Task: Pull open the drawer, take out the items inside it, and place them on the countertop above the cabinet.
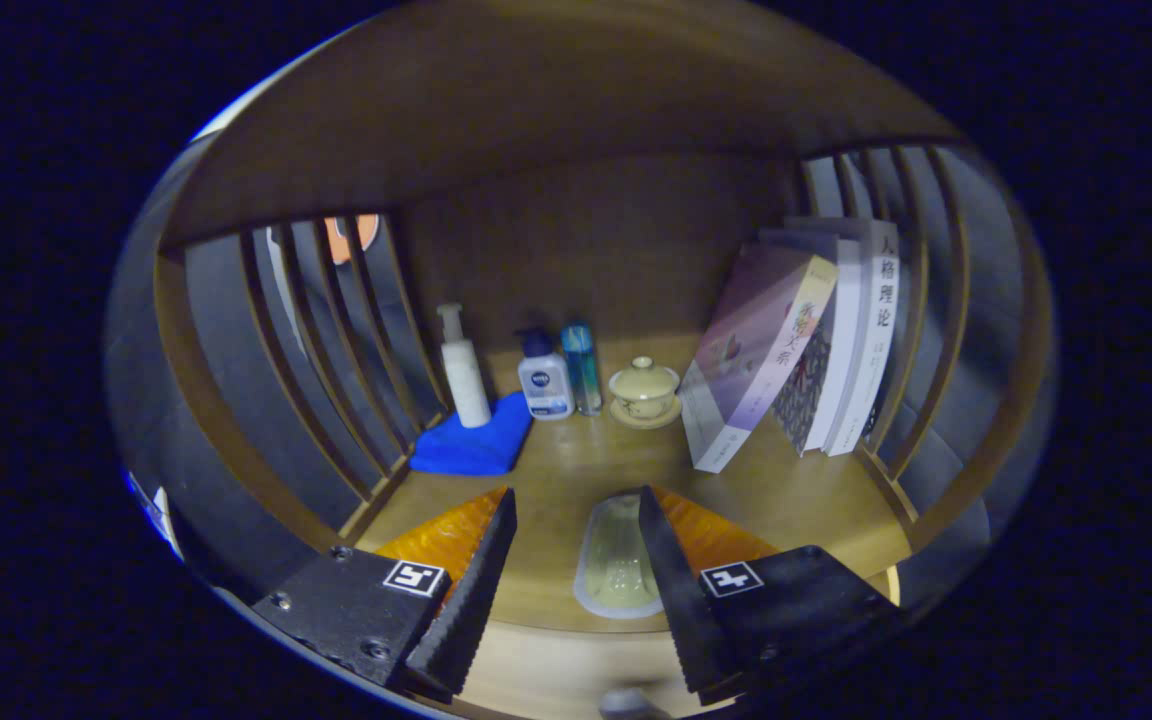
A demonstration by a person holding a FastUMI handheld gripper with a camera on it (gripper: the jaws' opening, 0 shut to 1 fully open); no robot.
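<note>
A small pale dish (616,570) lies flat on the wooden counter (796,500), near its front edge. It looks like glass or china, but it is hard to tell. It sits between the two fingers of the tool (576,560), close beside the right finger. The fingers are spread apart and nothing is held in them. The left finger is well away from the dish.

My guess is that this dish came out of the drawer and is now set down where it should go. So at least one thing seems done. A small rounded thing at the very bottom, below the counter's edge, may be the drawer's knob, but I cannot tell. I cannot tell if more things wait inside the drawer.

Farther back on the counter stand a white pump bottle (463,370) on a blue cloth (471,445), a small white bottle (545,378), a thin blue bottle (582,365), and a lidded cup (644,390) on a saucer. Some books (796,345) lean at the right.
</note>
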